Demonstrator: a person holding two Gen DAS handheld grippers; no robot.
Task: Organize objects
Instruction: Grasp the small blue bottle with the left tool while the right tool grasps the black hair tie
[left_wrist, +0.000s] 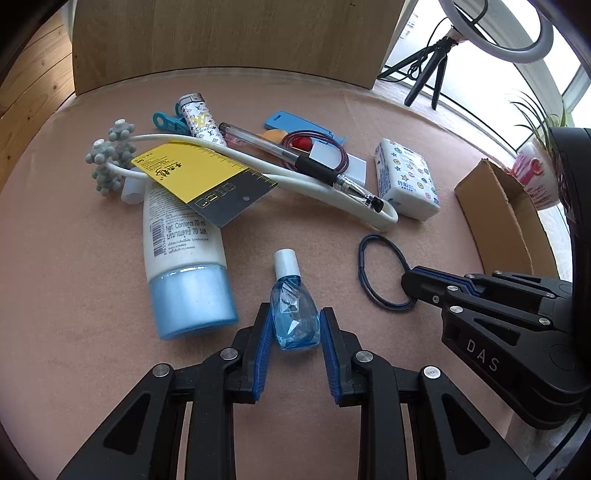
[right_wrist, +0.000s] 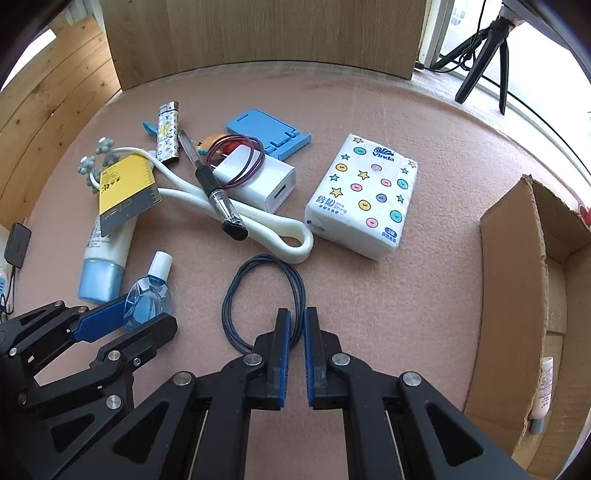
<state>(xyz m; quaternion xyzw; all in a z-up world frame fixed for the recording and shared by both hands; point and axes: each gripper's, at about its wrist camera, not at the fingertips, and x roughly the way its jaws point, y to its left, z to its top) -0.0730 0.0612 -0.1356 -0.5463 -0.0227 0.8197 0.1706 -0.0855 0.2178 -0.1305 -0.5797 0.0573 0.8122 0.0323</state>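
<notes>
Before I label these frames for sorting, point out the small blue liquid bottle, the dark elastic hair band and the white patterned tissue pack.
Small blue liquid bottle (left_wrist: 294, 317), left wrist view, clear blue body.
Dark elastic hair band (right_wrist: 236, 280), right wrist view, left curve.
White patterned tissue pack (right_wrist: 365, 192), right wrist view, top face.

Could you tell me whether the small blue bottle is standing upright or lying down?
Lying down: the blue bottle rests flat on the mat, white cap pointing away, between the left tongs.
</notes>
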